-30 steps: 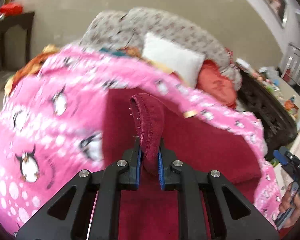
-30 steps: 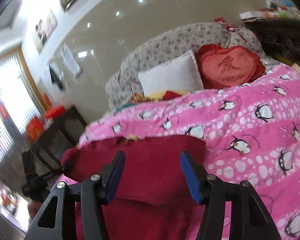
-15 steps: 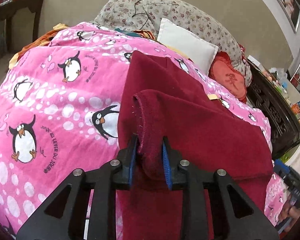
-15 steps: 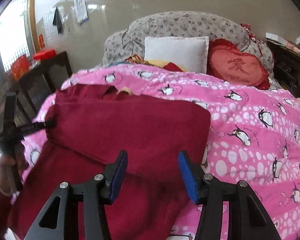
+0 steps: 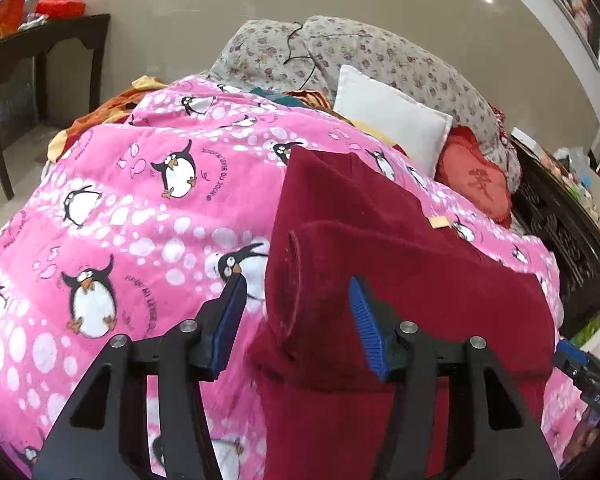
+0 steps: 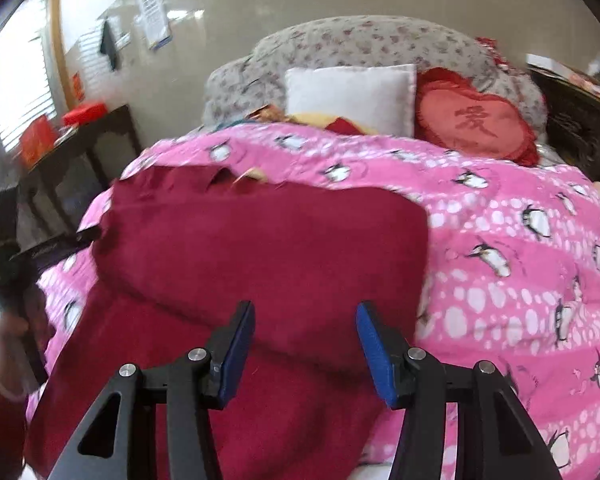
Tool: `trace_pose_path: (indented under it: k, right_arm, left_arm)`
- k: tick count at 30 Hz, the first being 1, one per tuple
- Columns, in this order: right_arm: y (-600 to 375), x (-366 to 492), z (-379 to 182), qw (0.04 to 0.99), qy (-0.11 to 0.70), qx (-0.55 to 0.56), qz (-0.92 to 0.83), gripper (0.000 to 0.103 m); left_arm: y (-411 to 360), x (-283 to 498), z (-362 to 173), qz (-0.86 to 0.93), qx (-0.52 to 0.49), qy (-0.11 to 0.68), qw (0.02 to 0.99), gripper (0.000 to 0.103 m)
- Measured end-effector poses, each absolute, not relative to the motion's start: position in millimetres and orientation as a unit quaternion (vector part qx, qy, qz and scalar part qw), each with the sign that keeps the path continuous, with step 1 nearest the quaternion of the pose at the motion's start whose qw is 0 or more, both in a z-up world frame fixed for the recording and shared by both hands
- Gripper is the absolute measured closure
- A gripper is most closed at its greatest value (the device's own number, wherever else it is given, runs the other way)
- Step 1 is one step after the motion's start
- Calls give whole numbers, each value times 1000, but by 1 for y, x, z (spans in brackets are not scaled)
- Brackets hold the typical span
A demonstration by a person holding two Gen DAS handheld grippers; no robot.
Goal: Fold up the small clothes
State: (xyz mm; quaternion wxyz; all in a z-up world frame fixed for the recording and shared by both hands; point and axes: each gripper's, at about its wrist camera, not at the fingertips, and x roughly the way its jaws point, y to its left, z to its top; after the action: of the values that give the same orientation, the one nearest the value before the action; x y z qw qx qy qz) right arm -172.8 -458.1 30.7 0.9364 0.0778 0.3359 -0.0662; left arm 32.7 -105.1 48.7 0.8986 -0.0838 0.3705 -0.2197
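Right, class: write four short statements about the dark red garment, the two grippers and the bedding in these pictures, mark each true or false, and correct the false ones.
1. The left gripper is clamped on the dark red garment. False: it is open.
2. The right gripper is open. True.
3. The garment lies on a pink penguin quilt. True.
4. The white pillow lies on top of the garment. False: it sits beyond it, beside the red heart cushion.
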Motion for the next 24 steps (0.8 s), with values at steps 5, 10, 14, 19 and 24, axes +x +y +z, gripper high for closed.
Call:
trace_pose_path:
  k: [5, 10, 14, 19, 24]
  right_arm:
    - [-478, -144, 4, 919, 372, 79, -100, 52]
    - [-472, -181, 22, 920, 377, 98, -53, 51]
    - [-472, -229, 9, 904, 408, 131, -4, 50]
    - [-467, -274, -36, 877, 430, 208, 37, 49]
    - [-449, -278, -45, 897, 395, 192, 50, 95]
  left_arm:
    - [-111, 56, 20, -209, -86, 425, 877, 50]
    - [-91, 29, 30, -229, -83, 430, 870, 50]
    - [-67, -12, 33, -259, -66, 452, 851, 44]
    - [-38, -64, 15, -274, -84, 501, 816, 35]
    - [-35, -97, 11, -271, -81, 493, 823, 35]
